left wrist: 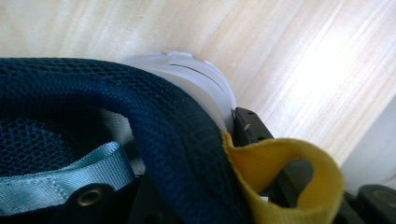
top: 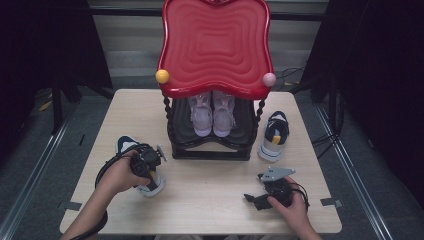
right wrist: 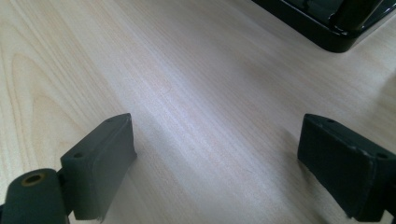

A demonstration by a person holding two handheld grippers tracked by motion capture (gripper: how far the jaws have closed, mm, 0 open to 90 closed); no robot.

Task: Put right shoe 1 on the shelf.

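A navy-and-white sneaker (top: 129, 145) lies on the table's left, heel toward me. My left gripper (top: 149, 172) comes down on its heel. In the left gripper view my left gripper (left wrist: 191, 154) is shut on the navy mesh heel collar (left wrist: 154, 116): one black jaw presses the white heel from outside, beside the yellow pull tab (left wrist: 289, 163), and the other is inside the shoe. The matching sneaker (top: 274, 134) stands right of the shoe rack (top: 210, 150). My right gripper (top: 252, 201) rests low at the front right, and in its own view the right gripper (right wrist: 215, 154) is open over bare wood.
The rack has a wavy red top shelf (top: 215, 45) and a black lower shelf holding a pair of pink shoes (top: 212, 112). Its black base corner (right wrist: 327, 23) lies ahead of my right gripper. The light wooden table (top: 210, 200) is bare between the two hands.
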